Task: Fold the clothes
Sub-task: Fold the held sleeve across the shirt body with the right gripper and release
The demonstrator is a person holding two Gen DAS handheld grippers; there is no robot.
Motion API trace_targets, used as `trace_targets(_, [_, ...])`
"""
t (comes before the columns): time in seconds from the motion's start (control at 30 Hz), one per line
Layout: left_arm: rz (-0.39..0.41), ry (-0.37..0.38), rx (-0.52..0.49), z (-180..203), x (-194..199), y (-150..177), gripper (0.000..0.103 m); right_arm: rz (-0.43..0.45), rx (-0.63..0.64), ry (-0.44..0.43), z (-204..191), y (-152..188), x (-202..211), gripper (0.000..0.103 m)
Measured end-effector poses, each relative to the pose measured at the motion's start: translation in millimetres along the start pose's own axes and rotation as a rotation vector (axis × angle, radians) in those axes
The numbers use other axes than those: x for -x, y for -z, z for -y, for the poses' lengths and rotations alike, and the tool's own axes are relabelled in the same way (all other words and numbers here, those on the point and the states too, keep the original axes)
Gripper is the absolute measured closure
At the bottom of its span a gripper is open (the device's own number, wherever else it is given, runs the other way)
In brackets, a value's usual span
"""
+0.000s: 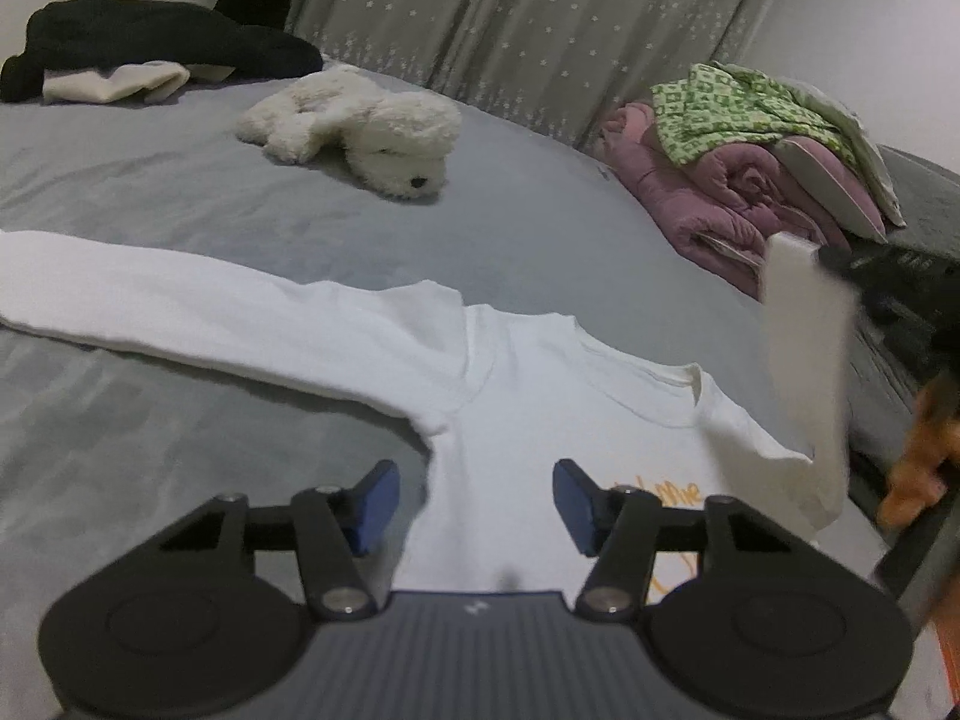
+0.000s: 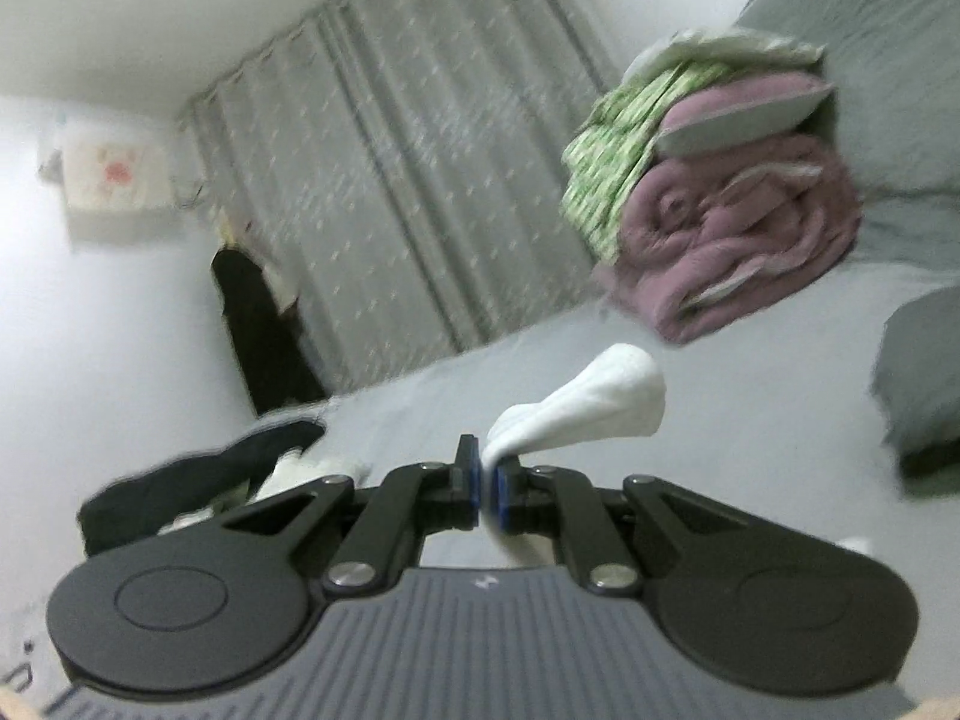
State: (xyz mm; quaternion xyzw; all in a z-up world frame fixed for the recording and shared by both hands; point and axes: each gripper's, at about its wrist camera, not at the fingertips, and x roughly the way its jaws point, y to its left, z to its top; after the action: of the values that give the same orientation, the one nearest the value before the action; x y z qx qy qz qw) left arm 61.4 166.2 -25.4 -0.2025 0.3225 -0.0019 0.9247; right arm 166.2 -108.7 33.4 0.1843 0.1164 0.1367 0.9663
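On the grey bed, a white long-sleeved cotton shirt lay spread out flat with its front up. One sleeve stretched far out to the left. The left tool hung just over the lower part of the shirt. Its two blue pads stood about half apart, and nothing was pinched between them. The shirt showed in the gap below them.

The right tool was closed tight on the cuff of the shirt's other white sleeve. The cuff poked out past the pads. In the left wrist view, that sleeve hung lifted off the bed at the right side, and a bit of the person's hand showed by the edge, blurred.

There was one shirt being folded. One fluffy white toy dog lay farther up the bed, well apart from the shirt. One pile of black clothes with something cream under it sat at the far left. One stack of folded bedding sat at the right, pinkish purple below and green-and-white checked cloth on top. Grey curtains with small white stars hung behind the bed.
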Motion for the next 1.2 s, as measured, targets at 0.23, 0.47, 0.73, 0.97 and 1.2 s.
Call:
trace_targets(0.23, [-0.017,0.014,0.044,-11.3,-0.1,-6.9,0.046,-0.163,0.115,-0.027,-31.5,59.4,-29.1,0.094])
trace_targets(0.47, [-0.024,0.024,0.069,-16.0,-0.5,-11.2,0.046,-0.298,0.251,-0.033,-43.2,109.0,-43.9,0.094])
trace_targets(0.73, [-0.052,0.234,0.249,-46.9,-14.9,-22.1,0.046,-0.365,0.452,-0.103,-67.6,124.8,-33.7,0.087])
trace_targets(0.97, [-0.119,0.348,0.347,-59.8,-48.1,-22.5,0.039,-0.461,0.494,-0.241,-64.2,112.1,-8.4,0.083])
trace_targets(1.2, [-0.176,0.351,0.401,-58.8,-71.9,-15.8,0.039,-0.439,0.414,-0.184,-11.9,81.6,34.5,0.052])
